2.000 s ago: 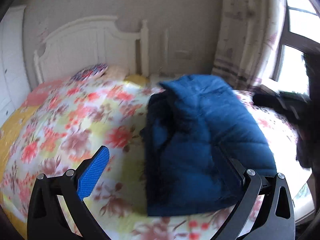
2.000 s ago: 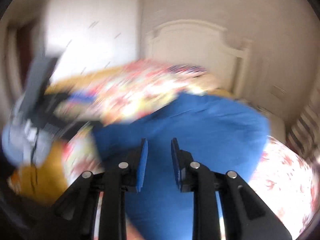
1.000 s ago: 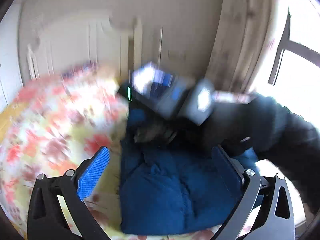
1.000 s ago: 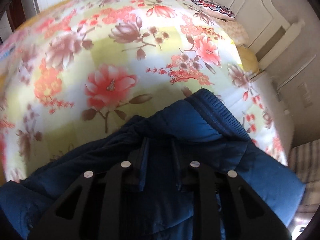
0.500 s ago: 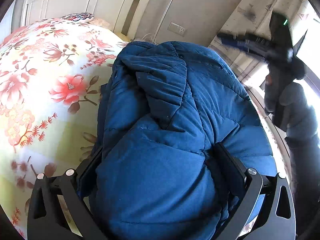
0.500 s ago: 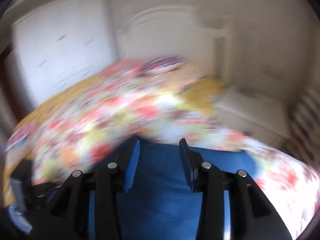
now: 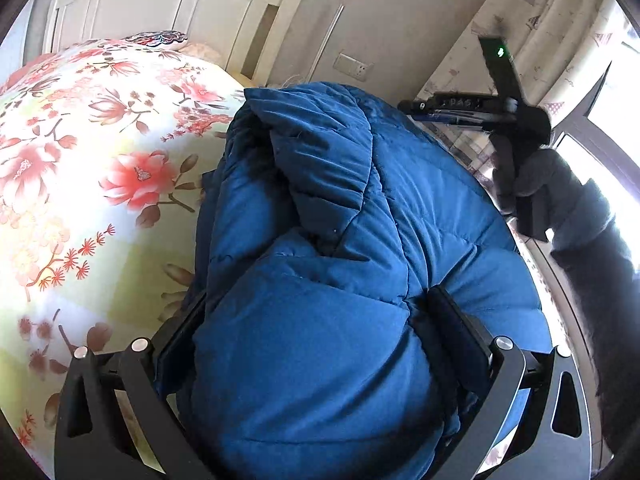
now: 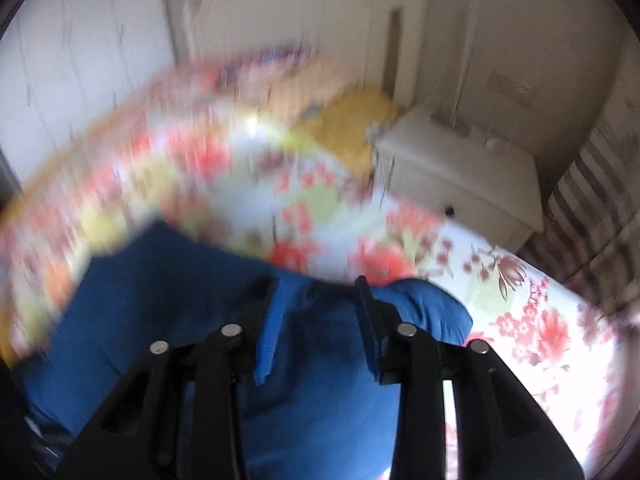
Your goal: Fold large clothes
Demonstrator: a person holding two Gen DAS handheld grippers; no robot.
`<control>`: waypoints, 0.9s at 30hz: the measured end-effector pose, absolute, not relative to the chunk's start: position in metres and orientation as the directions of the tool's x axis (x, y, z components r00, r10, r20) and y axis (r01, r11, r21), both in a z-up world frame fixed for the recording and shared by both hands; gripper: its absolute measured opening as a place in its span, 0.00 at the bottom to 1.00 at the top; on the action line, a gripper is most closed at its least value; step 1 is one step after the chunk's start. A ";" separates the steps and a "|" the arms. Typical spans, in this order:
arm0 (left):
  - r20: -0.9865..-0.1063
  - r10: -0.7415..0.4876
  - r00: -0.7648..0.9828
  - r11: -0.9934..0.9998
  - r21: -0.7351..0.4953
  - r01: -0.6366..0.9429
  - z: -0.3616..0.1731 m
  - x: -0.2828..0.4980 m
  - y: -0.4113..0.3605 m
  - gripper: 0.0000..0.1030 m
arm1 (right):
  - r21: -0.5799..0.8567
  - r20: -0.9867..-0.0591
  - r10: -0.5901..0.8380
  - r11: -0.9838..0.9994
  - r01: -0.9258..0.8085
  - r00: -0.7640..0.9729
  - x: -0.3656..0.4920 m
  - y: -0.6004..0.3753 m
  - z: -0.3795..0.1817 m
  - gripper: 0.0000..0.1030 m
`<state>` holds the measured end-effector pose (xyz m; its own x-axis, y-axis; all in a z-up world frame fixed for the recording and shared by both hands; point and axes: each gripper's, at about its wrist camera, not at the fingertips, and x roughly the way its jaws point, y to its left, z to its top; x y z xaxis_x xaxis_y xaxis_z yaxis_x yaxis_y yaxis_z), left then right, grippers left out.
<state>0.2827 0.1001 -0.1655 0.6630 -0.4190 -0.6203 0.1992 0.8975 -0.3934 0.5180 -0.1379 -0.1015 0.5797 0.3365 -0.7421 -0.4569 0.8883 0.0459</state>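
Note:
A folded blue puffer jacket (image 7: 320, 240) lies on the flowered bedspread (image 7: 80, 180). My left gripper (image 7: 320, 312) is spread wide, with its jaws on either side of the jacket's near bulge, which fills the gap between them. My right gripper (image 8: 316, 296) is open and empty, held above the jacket (image 8: 168, 300) in a blurred view. In the left wrist view the right gripper (image 7: 472, 108) shows raised at the far right, held by a gloved hand.
A white headboard (image 7: 160, 12) and a patterned pillow (image 7: 156, 38) stand at the bed's far end. A white nightstand (image 8: 460, 168) stands beside the bed. Curtains (image 7: 540, 32) and a window are at the right.
My right gripper let go of the jacket's collar, opened and lifted away. My left gripper moved in and its jaws came round the jacket's near end.

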 end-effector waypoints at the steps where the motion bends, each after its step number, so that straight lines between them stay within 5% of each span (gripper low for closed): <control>1: -0.618 -0.420 0.665 0.897 -0.395 0.200 -0.166 0.284 0.100 0.96 | 0.052 -0.735 0.308 0.914 -0.403 0.604 0.522 -0.145 -0.106 0.36; 5: -0.608 -0.433 0.666 0.889 -0.411 0.203 -0.168 0.284 0.104 0.96 | 0.017 -0.793 0.245 0.924 -0.382 0.558 0.535 -0.141 -0.159 0.38; 10: -0.602 -0.436 0.669 0.887 -0.413 0.206 -0.168 0.284 0.105 0.96 | -0.189 -0.827 0.072 0.899 -0.396 0.557 0.530 -0.108 -0.125 0.37; 15: -0.600 -0.434 0.672 0.888 -0.411 0.206 -0.169 0.284 0.105 0.96 | -0.086 -0.755 0.303 0.833 -0.546 0.581 0.487 -0.056 -0.081 0.41; 20: -0.593 -0.433 0.679 0.885 -0.420 0.198 -0.169 0.283 0.109 0.96 | -0.303 -0.845 0.119 0.697 -0.650 0.521 0.477 0.020 -0.143 0.44; 27: -0.595 -0.423 0.683 0.893 -0.402 0.203 -0.168 0.284 0.106 0.96 | -0.203 -0.819 0.241 0.728 -0.655 0.522 0.476 0.027 -0.103 0.44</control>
<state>0.2840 0.1056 -0.1676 0.6834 -0.4227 -0.5952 0.2028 0.8931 -0.4015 0.4764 0.0267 -0.1034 0.5215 0.2405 -0.8186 -0.6547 0.7280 -0.2032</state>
